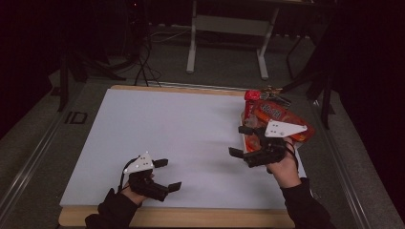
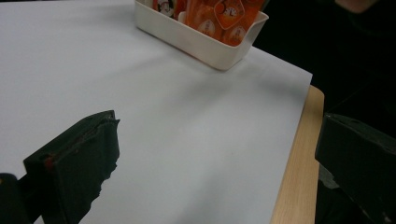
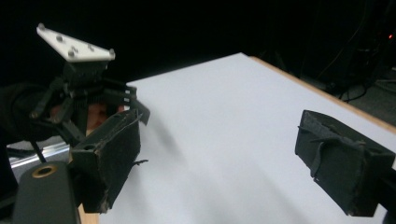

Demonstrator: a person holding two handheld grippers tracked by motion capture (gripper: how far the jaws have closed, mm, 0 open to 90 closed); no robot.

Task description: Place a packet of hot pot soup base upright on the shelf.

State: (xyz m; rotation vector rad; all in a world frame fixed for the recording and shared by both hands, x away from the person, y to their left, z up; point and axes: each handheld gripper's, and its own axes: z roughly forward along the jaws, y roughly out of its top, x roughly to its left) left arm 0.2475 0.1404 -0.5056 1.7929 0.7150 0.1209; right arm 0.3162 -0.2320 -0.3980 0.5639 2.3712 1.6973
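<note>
The right claw (image 1: 241, 141) hovers with its jaws spread wide and nothing between them, just beside the white rectangular plastic tub (image 2: 201, 42) packed with orange snack packets (image 1: 279, 117) at the right edge of the white-covered wooden desk (image 1: 181, 129). The left claw (image 1: 169, 175) rests near the desk's front edge, jaws also wide and empty, well apart from the tub.

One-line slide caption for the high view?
Both open claws, left and right, empty over the white sheet; snack-packet tray at right.
</note>
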